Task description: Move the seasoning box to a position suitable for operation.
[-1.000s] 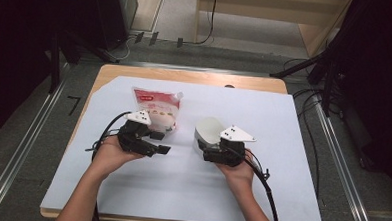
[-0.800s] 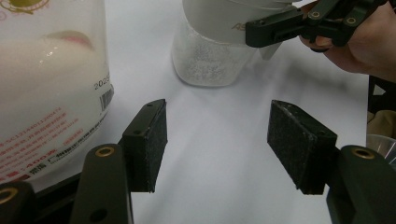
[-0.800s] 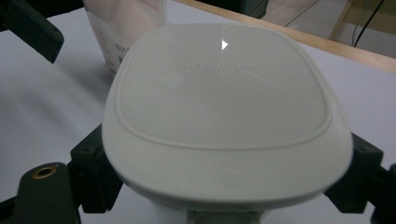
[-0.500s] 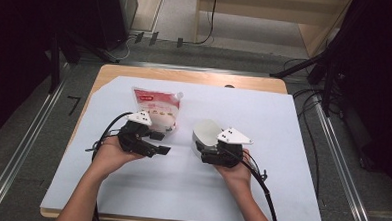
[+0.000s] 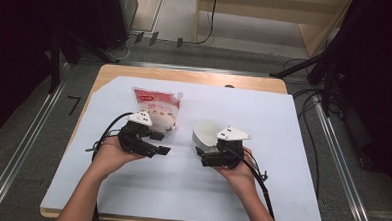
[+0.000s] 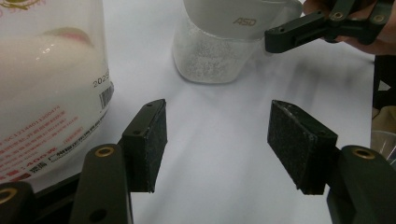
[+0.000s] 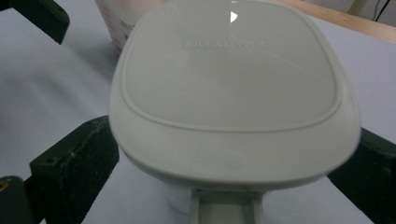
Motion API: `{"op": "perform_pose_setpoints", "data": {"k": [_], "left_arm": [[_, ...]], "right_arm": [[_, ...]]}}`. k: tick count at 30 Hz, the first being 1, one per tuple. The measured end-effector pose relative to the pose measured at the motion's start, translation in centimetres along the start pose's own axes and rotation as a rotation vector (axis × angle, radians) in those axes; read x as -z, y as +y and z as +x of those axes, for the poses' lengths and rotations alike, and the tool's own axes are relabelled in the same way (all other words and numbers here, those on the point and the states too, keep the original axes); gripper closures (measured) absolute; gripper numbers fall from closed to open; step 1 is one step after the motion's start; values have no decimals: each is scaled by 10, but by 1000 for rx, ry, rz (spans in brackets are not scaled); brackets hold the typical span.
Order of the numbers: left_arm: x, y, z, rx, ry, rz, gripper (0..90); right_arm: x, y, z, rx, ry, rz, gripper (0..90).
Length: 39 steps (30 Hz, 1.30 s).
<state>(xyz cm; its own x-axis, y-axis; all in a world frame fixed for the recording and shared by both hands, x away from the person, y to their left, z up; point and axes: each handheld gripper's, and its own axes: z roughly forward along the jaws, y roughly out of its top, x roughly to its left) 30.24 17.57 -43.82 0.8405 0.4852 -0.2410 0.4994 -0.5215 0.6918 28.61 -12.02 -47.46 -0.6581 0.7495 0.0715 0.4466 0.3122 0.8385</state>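
As the container sits between the right jaws: the white lidded container [image 5: 205, 131] stands on the white sheet [image 5: 282, 144] near the middle of the counter [image 5: 185, 76], just right of the pouch.
Change: very little over the last second. The right hand-held gripper [image 5: 203, 150] has edged slightly in around the container, which has kept its place, and the left one has not moved.
Meaning: judging from that, the grasp on the container is being settled and no lift or pour has begun.
Right hand-held gripper: one jaw on each side of the container's body, just under the lid. The broad lid hides the contact, so I cannot tell whether they press on it.
Left hand-held gripper [image 5: 158, 143]: jaws wide apart with nothing between them. It rests low over the sheet, with the pouch just beside one jaw and not touching.
Pouch [image 5: 156, 109]: lies flat on the sheet, red band and spout pointing away from the person.
Container contents: white grains show through the frosted wall in the left gripper view.
Count: one container, one lid on it, one pouch, one sheet, two hand-held grippers.
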Motion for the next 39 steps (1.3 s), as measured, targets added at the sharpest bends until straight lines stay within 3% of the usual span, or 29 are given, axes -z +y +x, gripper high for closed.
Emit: {"op": "perform_pose_setpoints", "data": {"k": [3, 13, 16, 22, 26, 28, 30, 36, 39], "left_arm": [[1, 0, 0, 0, 3, -2, 389], [-2, 0, 3, -13, 0, 8, 384], [0, 1, 1, -6, 3, 10, 397], [-3, 3, -2, -33, 16, 2, 391], [-6, 6, -3, -29, 1, 17, 419], [-8, 8, -4, -22, -10, 22, 421], [-10, 11, -7, -43, -12, 19, 417], [-12, 27, -9, -87, -26, 2, 409], [-14, 38, -10, -104, -28, 12, 404]], "right_arm": [[8, 4, -2, -21, 16, -8, 17], [42, 14, -11, -8, 76, 35, 43], [54, 16, -17, 3, 99, 22, 104], [69, 13, -20, 13, 141, 32, 218], [75, 8, -23, 5, 151, 32, 363], [75, 6, -27, -8, 185, 39, 438], [74, 5, -29, -17, 195, 40, 511], [78, 4, -26, 48, 154, 18, 618], [79, 1, -26, 49, 167, -3, 673]]}}
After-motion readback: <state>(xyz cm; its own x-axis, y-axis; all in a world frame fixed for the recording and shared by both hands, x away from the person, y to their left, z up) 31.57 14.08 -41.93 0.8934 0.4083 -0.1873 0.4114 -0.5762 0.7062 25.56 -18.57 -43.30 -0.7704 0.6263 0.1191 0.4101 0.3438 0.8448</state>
